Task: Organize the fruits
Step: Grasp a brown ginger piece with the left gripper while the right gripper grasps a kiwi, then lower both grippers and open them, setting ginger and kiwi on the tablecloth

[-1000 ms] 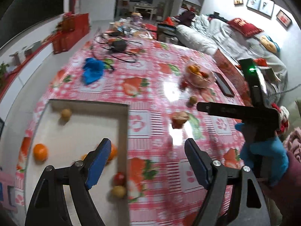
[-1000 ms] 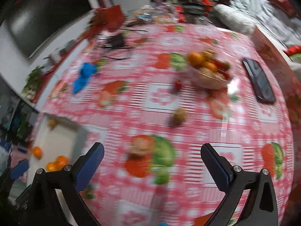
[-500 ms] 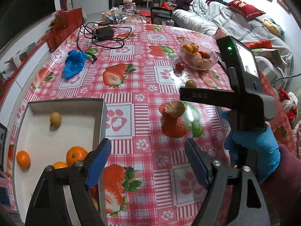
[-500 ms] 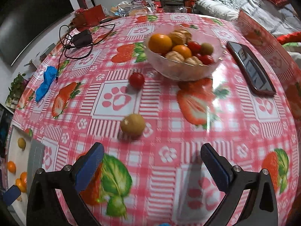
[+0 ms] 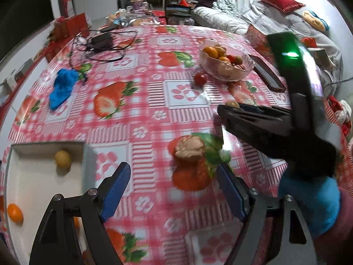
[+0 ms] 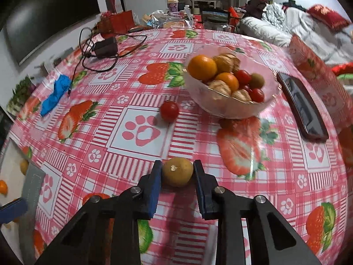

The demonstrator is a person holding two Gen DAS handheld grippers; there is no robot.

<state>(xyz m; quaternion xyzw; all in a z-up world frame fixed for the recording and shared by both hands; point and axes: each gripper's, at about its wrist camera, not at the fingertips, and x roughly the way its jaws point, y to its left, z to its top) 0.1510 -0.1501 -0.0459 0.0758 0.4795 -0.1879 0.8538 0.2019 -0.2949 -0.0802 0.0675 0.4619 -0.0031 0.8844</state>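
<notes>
My right gripper (image 6: 177,172) is shut on a yellow-green round fruit (image 6: 177,171) that rests on the tablecloth; it also shows in the left wrist view (image 5: 232,104). A cherry tomato (image 6: 169,111) lies just beyond it, near a glass bowl (image 6: 229,108) of oranges, walnuts and tomatoes. My left gripper (image 5: 174,186) is open and empty, just short of a walnut (image 5: 189,148) on the table. A white box (image 5: 33,190) at the left holds a yellow fruit (image 5: 63,159) and an orange (image 5: 15,213).
A black phone (image 6: 301,108) lies right of the bowl. A blue cloth (image 5: 62,87) and a black charger with cables (image 5: 102,40) lie on the far left of the table. A sofa stands beyond the table's right edge.
My right gripper moved forward and closed on the yellow-green fruit. My left gripper shifted right, from over the box towards the walnut, still open.
</notes>
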